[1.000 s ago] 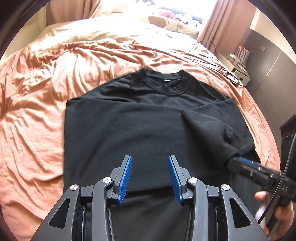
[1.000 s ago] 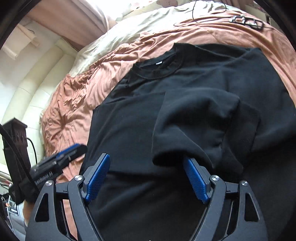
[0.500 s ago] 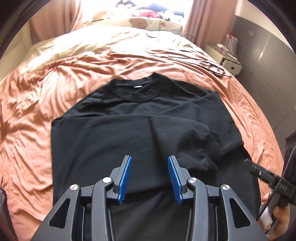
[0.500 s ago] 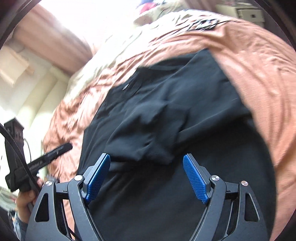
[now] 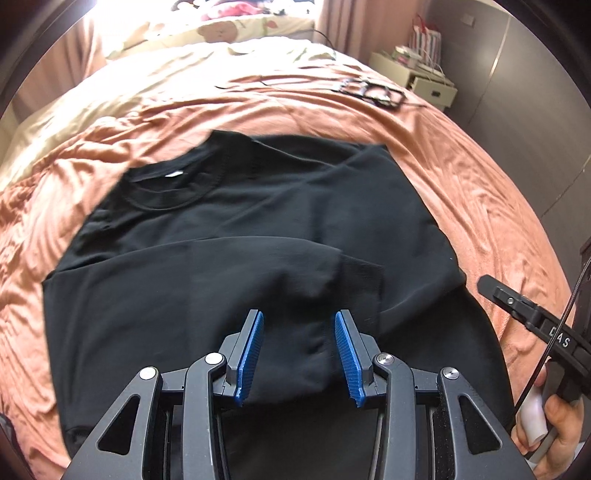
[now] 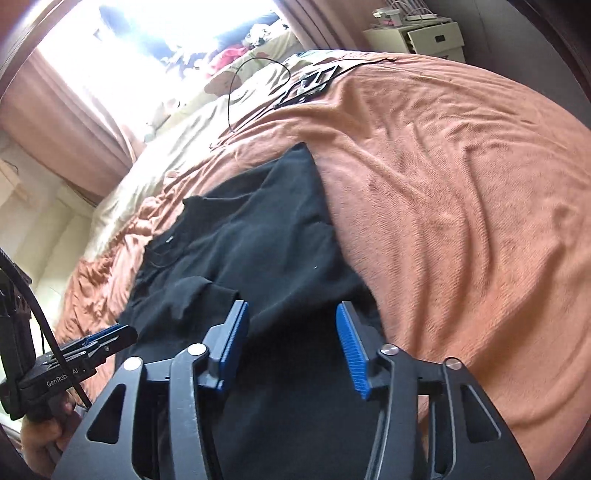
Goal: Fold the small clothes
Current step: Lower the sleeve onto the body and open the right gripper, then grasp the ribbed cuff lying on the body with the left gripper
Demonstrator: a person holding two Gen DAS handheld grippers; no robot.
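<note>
A black T-shirt (image 5: 229,236) lies flat on the orange blanket (image 5: 461,177), collar (image 5: 166,184) toward the far left. Its right sleeve (image 5: 325,273) is folded in over the body. My left gripper (image 5: 299,354) hovers open just above that sleeve's cuff, holding nothing. In the right wrist view the T-shirt (image 6: 258,240) runs away to the left. My right gripper (image 6: 291,343) is open over the shirt's lower right edge, with nothing between its fingers. Each gripper shows in the other's view: the right gripper (image 5: 524,310) at the right edge, the left gripper (image 6: 92,343) at the lower left.
Black cables and small frames (image 5: 369,90) lie on the far side of the blanket. A cream nightstand (image 5: 417,74) stands beyond the bed's right corner, with pillows (image 5: 221,33) at the head. Bare blanket (image 6: 461,221) stretches right of the shirt. A hand (image 5: 554,417) holds the right gripper.
The sleeve that hung over my right gripper's finger now lies on the shirt body. The right gripper has drawn back to the right and its jaws have narrowed. The left gripper has shifted toward the folded sleeve.
</note>
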